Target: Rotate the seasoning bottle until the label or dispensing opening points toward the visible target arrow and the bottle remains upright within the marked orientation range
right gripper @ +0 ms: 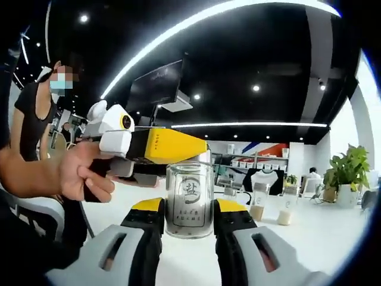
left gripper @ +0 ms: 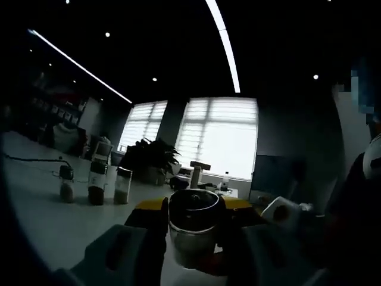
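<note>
Seasoning bottle (right gripper: 190, 201) between both grippers' jaws.

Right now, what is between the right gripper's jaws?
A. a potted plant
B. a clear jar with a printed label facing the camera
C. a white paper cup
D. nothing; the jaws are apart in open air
B: in the right gripper view the jaws stand either side of a clear jar, its printed label facing the camera.
</note>
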`<state>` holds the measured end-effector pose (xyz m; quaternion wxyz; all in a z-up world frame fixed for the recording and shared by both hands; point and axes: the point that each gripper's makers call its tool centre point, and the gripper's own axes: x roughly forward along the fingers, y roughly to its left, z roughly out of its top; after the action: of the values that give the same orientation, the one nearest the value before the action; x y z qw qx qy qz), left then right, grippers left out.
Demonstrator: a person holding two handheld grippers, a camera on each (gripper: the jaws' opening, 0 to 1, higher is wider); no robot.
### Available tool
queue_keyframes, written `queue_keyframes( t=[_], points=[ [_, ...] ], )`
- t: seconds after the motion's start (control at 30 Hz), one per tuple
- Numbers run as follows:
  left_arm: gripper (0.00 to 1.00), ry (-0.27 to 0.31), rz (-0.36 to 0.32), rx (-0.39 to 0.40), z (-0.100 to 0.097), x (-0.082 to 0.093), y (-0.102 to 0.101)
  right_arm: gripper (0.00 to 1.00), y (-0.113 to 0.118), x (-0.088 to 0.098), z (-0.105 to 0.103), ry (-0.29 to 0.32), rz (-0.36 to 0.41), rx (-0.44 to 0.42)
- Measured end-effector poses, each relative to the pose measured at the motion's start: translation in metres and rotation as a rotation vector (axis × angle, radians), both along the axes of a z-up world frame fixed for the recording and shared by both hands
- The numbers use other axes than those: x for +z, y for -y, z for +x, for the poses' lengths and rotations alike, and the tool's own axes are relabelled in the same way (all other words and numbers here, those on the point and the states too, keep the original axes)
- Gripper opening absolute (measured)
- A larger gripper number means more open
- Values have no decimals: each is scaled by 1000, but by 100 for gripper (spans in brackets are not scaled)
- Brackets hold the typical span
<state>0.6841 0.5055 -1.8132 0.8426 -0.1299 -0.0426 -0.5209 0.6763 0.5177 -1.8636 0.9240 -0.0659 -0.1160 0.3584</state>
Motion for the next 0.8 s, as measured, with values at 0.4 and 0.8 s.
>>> queue_keyframes(
  t=[0.4,0.8],
  points=[
    [34,28,83,-158,-9,-9,4,31,-8,-10,-7,-135,33,233],
    [34,73,195,-328,-30,-19,16,33,-15,-23,-19,-208,-10,322]
  ],
)
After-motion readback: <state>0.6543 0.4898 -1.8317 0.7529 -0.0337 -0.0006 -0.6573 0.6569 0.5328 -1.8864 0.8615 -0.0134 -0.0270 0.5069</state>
